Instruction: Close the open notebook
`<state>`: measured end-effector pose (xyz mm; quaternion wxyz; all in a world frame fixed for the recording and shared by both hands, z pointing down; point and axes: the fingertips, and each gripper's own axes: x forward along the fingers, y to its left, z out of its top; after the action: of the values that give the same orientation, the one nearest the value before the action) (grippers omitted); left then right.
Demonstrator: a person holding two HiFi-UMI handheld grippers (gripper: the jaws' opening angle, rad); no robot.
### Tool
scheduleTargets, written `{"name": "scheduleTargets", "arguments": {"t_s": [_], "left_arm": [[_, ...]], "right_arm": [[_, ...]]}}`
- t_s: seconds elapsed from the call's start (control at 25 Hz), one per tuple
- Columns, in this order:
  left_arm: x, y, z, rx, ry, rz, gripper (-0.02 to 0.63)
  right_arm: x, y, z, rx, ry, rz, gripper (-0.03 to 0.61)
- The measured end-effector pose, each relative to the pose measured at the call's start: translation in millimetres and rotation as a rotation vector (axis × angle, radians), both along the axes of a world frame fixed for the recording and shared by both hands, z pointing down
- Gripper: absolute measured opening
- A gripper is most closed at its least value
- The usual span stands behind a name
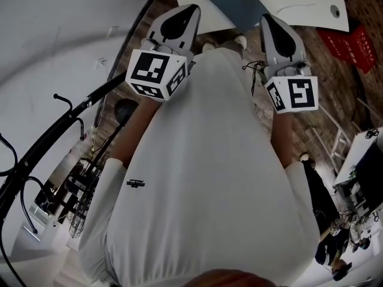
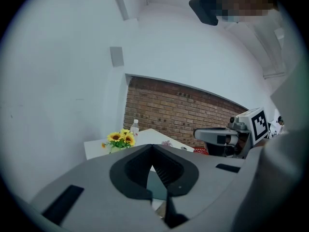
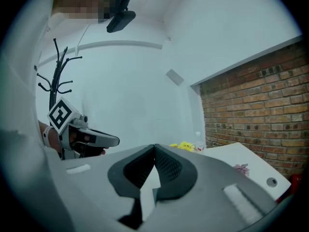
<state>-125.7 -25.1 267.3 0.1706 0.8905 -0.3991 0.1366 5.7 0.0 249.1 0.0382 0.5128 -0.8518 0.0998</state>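
Head view: left gripper [image 1: 178,21] and right gripper [image 1: 279,36] held at chest, jaws pressed together, empty. Grey-blue flat notebook [image 1: 236,2] lies on white table [image 1: 299,5], well apart from both, possibly open; closing not begun

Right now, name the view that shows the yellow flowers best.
Left gripper view: the yellow flowers stand clear on the white table. The right gripper view shows only their tops; the head view, nothing of them.

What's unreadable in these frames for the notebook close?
Head view: the grey-blue slab, likely the notebook, is cut by the top edge; open or shut unclear.
Both gripper views: the left tool and right tool bodies block most of the table.
Left gripper view: the bottle label is too small.
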Motion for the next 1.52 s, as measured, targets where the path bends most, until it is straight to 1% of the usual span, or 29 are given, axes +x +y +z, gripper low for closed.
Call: {"name": "scheduleTargets", "arguments": {"t_s": [0.12,0.28,0.44,0.8,1.52], "left_arm": [[-2,-1,2,-0.003,-0.009,-0.006,0.009],[-8,-8,1,0.001,-0.002,-0.025,0.009],[-11,-15,0,-0.003,0.009,-0.037,0.009],[-12,-26,1,-0.013,0.026,-0.060,0.009],[-9,-17,4,-0.020,0.038,-0.052,0.009]], "right_arm": [[-10,-1,5,-0.009,-0.005,-0.020,0.013],[-17,-10,4,-0.006,-0.018,-0.017,0.013],[-22,-18,-1,-0.001,-0.009,-0.013,0.012],[-19,-30,2,-0.016,0.002,-0.005,0.012],[-15,-26,5,-0.021,0.007,0.028,0.012]]}}
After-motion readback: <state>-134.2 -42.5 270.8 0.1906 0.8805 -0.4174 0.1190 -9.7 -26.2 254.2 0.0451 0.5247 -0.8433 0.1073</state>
